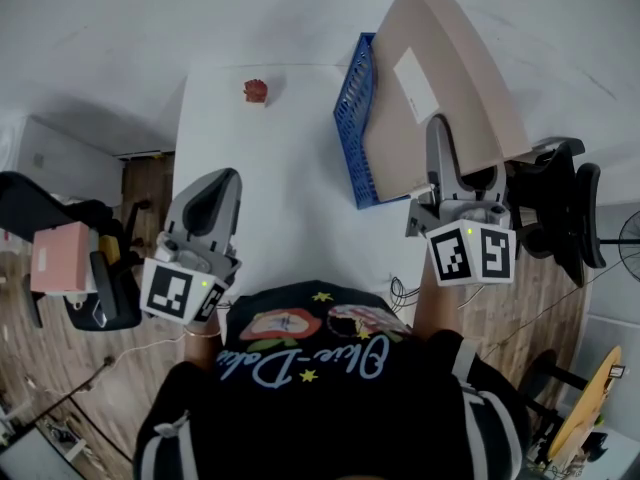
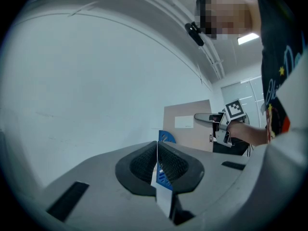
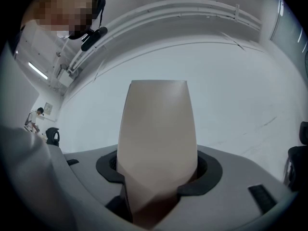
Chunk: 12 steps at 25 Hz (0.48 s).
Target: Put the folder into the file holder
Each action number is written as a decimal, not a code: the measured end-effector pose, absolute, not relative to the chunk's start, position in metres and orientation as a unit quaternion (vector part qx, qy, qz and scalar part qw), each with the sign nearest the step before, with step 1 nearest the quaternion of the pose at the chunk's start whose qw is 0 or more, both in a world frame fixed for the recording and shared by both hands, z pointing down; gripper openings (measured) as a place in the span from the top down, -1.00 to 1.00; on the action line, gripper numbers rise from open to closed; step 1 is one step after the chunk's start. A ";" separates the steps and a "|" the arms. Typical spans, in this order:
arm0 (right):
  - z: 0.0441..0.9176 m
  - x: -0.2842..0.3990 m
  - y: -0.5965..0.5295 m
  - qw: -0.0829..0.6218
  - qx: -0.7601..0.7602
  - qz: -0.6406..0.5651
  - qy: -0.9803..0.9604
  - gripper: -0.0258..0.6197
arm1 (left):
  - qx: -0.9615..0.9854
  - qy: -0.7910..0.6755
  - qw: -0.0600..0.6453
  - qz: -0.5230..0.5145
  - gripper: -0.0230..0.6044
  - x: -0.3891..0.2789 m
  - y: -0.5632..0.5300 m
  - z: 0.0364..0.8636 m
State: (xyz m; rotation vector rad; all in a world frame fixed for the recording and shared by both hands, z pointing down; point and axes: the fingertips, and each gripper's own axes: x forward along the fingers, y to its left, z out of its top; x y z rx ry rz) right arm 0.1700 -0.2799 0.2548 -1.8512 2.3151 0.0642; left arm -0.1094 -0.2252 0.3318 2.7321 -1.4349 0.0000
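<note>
A thick tan box folder (image 1: 440, 78) with a white label is held tilted over the table's right edge, its lower part against the blue mesh file holder (image 1: 358, 118). My right gripper (image 1: 445, 138) is shut on the folder's near edge, and the folder (image 3: 156, 138) fills the space between its jaws in the right gripper view. My left gripper (image 1: 218, 190) hovers at the table's front left, shut with nothing in it. From the left gripper view (image 2: 157, 150), the folder (image 2: 190, 126), the file holder (image 2: 166, 137) and the right gripper (image 2: 202, 117) show ahead.
The white table (image 1: 270, 198) carries a small red object (image 1: 256, 90) at its far side. A black office chair (image 1: 560, 208) stands to the right. Another dark chair (image 1: 60, 228) stands to the left, with a pink box (image 1: 60, 256) beside it. Wooden floor surrounds the table.
</note>
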 end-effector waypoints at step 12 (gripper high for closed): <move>0.281 0.164 -0.285 0.071 -0.623 0.013 0.779 0.12 | 0.884 -0.467 0.029 0.003 0.91 -0.111 -0.228 0.335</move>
